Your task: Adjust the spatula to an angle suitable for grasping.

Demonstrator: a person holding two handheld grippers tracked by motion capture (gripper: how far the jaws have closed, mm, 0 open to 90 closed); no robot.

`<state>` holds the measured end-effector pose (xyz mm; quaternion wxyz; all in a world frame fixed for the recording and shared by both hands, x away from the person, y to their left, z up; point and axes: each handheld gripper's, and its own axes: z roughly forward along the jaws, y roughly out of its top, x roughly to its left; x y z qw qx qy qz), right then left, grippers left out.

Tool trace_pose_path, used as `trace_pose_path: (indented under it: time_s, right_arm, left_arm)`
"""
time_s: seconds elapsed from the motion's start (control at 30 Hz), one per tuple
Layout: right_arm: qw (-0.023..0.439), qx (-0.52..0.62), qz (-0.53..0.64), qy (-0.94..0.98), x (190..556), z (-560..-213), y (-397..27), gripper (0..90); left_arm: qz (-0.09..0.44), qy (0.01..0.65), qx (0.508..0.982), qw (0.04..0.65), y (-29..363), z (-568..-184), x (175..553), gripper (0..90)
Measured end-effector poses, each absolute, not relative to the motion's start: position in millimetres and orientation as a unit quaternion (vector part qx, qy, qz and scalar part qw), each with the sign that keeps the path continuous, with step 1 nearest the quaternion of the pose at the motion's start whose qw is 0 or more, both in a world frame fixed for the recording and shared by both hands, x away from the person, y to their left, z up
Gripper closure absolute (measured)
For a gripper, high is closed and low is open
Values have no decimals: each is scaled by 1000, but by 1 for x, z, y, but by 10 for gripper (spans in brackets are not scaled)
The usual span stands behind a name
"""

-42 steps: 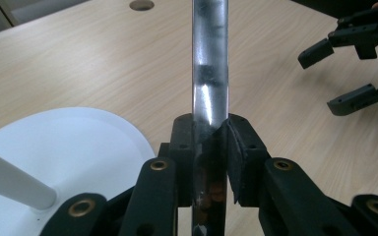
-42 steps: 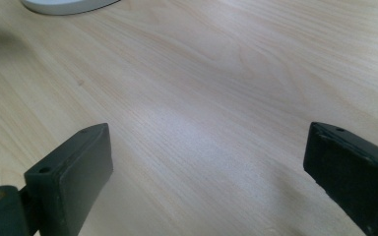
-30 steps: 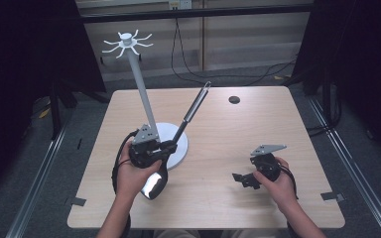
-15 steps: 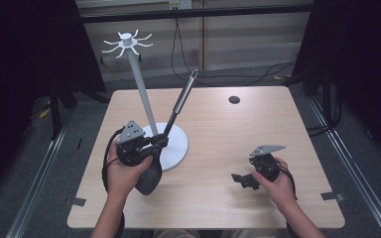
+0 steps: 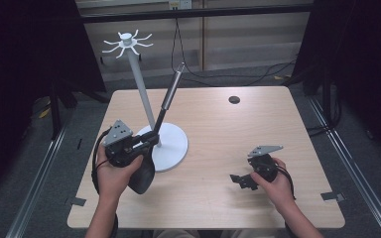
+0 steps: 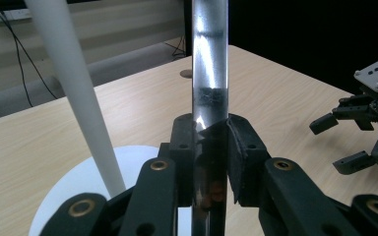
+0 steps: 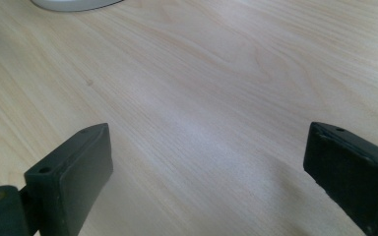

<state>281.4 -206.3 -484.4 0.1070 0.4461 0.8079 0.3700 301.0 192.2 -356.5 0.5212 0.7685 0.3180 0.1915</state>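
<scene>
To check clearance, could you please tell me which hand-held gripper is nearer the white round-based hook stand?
Left: the left hand-held gripper is at the white stand's base; the right hand-held gripper is apart, across the table.

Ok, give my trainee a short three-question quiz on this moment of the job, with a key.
1. True or false: the left tongs are clamped on the handle of a long metal utensil.
2. How do the right tongs stand? A) wide open, nothing between them B) shut on a cup C) shut on the stand's pole
3. What does the white stand carry at the top of its pole?

Key:
1. True; the pads press both sides of the shiny handle.
2. A; bare wooden table shows between the jaws.
3. A ring of white hooks, with nothing hanging on them.
</scene>
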Motion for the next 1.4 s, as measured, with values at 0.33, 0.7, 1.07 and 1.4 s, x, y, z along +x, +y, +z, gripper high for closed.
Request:
trace_pose_path:
  time_s: [0.33,0.7,1.07,1.4]
  right_arm:
    - [103,438,371,812,284,-485,-198,42]
    - [100,434,371,815,287,-485,-193,42]
    - [99,431,370,817,287,-486,-190,42]
    - [97,429,368,819,287,-487,-188,42]
  left_arm:
    - [204,322,762,524,204,-350,292,753]
    - [219,324,752,531,217,-344,282,753]
    - [238,319,738,544,225,-331,275,753]
    - [249,317,724,560,229,-325,268,753]
